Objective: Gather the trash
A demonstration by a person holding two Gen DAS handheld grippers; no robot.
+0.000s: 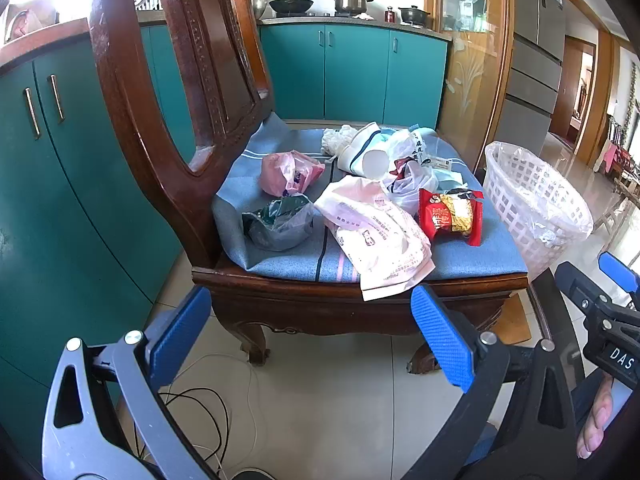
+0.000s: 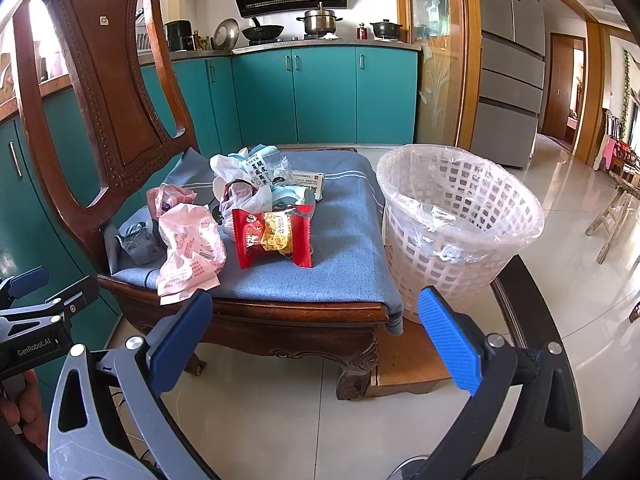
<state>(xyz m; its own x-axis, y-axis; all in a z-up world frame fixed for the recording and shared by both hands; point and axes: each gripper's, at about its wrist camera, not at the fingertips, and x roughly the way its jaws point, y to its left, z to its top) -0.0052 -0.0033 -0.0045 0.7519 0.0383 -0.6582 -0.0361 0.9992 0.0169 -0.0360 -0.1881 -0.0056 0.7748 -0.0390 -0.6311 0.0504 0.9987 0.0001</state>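
Trash lies on the blue cushion (image 1: pixel 472 258) of a wooden chair: a red noodle packet (image 1: pixel 450 216) (image 2: pixel 274 236), a pale pink paper bag (image 1: pixel 376 232) (image 2: pixel 192 248), a pink plastic bag (image 1: pixel 290 172), a dark green wrapper (image 1: pixel 278 220), a white paper cup (image 1: pixel 366 156) and white bags (image 2: pixel 256 176). A white lattice bin (image 1: pixel 532 204) (image 2: pixel 456 224) with a clear liner stands right of the chair. My left gripper (image 1: pixel 312 332) is open and empty, in front of the seat edge. My right gripper (image 2: pixel 316 334) is open and empty, before the seat's front right corner.
The chair's tall carved back (image 1: pixel 180 64) rises at left. Teal kitchen cabinets (image 1: pixel 352 72) stand behind, a grey fridge (image 2: pixel 508 60) at right. Cables (image 1: pixel 200 408) lie on the tiled floor below. A low wooden block (image 2: pixel 408 364) sits under the bin.
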